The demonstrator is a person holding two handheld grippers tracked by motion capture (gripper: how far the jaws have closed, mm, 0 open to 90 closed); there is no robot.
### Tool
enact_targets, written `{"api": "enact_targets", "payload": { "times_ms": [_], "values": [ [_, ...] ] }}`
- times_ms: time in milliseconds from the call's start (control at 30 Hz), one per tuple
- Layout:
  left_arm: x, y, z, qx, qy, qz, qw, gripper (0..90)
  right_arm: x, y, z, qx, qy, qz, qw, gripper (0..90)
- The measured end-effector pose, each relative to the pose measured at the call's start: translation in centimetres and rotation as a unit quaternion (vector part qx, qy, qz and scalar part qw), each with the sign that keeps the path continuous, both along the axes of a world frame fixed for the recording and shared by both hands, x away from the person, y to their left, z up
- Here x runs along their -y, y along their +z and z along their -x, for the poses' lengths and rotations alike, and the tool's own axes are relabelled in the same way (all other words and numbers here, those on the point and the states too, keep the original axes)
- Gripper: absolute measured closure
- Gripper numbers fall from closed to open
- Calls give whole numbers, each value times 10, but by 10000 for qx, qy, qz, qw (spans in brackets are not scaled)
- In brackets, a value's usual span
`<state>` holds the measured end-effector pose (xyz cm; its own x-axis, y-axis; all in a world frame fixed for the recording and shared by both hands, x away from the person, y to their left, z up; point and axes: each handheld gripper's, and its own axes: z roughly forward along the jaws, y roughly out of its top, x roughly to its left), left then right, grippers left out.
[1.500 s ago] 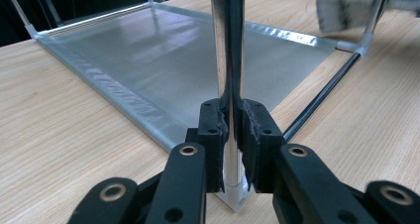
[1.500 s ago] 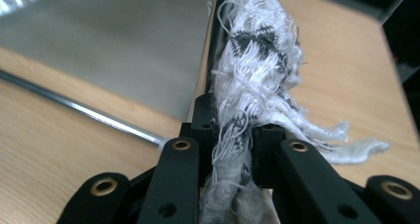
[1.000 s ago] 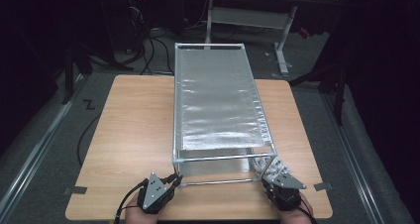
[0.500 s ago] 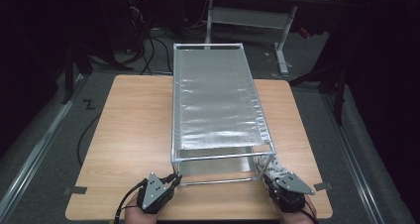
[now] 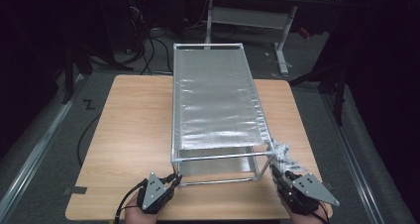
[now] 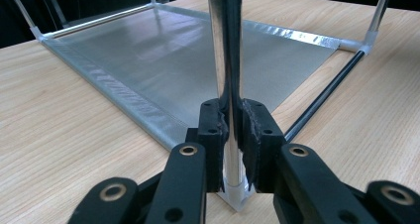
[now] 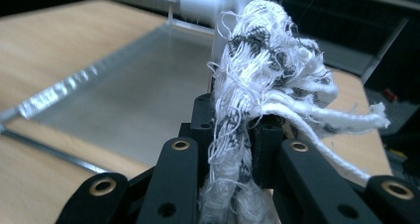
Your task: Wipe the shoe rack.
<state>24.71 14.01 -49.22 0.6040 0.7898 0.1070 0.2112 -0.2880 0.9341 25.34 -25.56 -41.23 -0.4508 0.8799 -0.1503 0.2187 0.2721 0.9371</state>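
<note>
A metal-framed rack (image 5: 213, 100) with silver fabric shelves stands lengthwise on the wooden table (image 5: 133, 125). My left gripper (image 5: 173, 178) is at its near-left corner. In the left gripper view this gripper (image 6: 232, 130) is shut on the chrome upright post (image 6: 225, 60), just above the post's foot, with the lower shelf (image 6: 163, 60) beyond. My right gripper (image 5: 278, 170) is by the near-right corner, shut on a frayed white cloth (image 5: 282, 153) that reaches up beside the top rail's corner. The cloth (image 7: 267, 70) bunches above the right gripper (image 7: 233, 130) in its own view.
The rack takes up the table's middle, with bare wood to its left and a narrower strip to its right. A strip of grey tape (image 5: 75, 190) marks the near-left table edge. Behind the table are a white desk frame (image 5: 247, 16) and floor cables (image 5: 148, 45).
My right gripper has risen with the cloth, from near the rack's lower rail up toward its top near-right corner. The left gripper has stayed on the post.
</note>
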Motion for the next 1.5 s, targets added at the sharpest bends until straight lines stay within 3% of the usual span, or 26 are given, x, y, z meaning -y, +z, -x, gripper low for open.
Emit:
{"api": "enact_targets", "payload": {
  "times_ms": [100,333,600,900,1100,1167,1333,1500],
  "values": [
    [0,0,0,18,0,-30,10000,790,-1,5,2,107,2,-26,9999,776],
    [0,0,0,23,-15,-60,10000,790,-3,2,1,65,-5,-1,10000,775],
    [1,0,0,39,-44,-78,10000,790,-5,-13,-3,-206,9,173,9996,773],
    [0,0,0,26,-44,-71,10000,791,-8,-36,-14,-663,75,390,9970,771],
    [0,0,-1,30,-36,-81,10000,790,-7,-57,-28,-1210,192,482,9913,770],
    [0,0,-1,28,-38,-65,10000,791,-6,-67,-36,-1547,262,397,9868,771],
    [0,0,-1,27,-37,-64,10000,791,-7,-84,-43,-1910,354,633,9789,770],
    [0,0,-1,29,-42,-66,10000,790,-6,-84,-44,-1890,378,640,9792,770]
  ]
}}
